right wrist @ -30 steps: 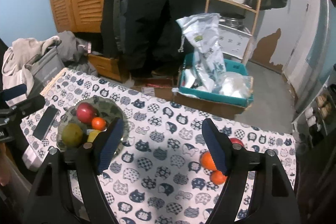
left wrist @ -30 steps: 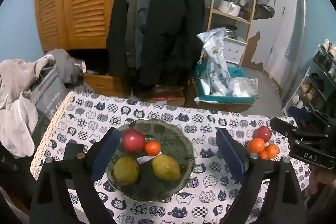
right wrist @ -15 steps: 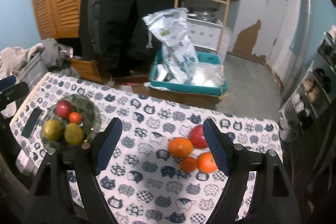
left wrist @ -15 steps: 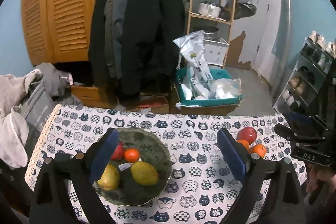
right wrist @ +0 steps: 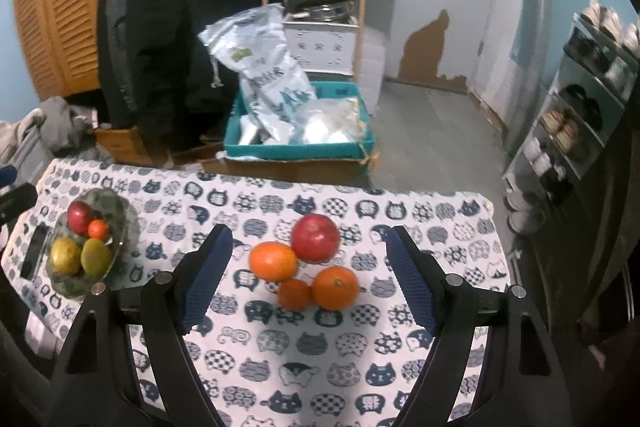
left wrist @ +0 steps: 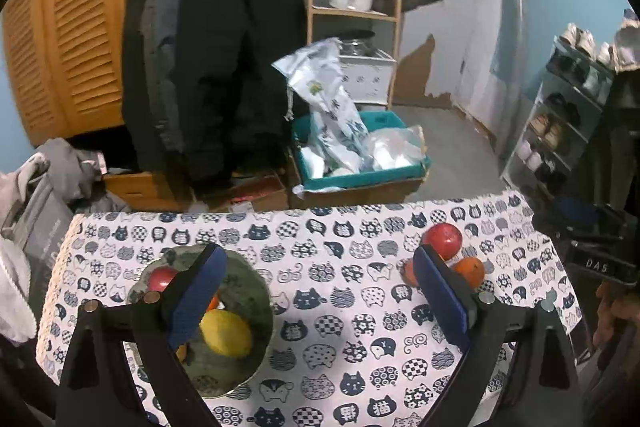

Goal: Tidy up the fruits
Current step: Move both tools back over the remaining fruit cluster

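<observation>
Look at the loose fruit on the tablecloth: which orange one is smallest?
The small orange at the front of the cluster, wedged between the two bigger oranges. The red apple sits behind them.

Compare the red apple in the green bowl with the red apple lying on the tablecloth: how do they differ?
The apple in the bowl lies in the green bowl beside a small orange and two yellow-green fruits; the apple on the tablecloth lies directly on the cloth, against three oranges. The first is far left, outside the right claw; the second lies ahead of that open claw. Both are round and red.
</observation>
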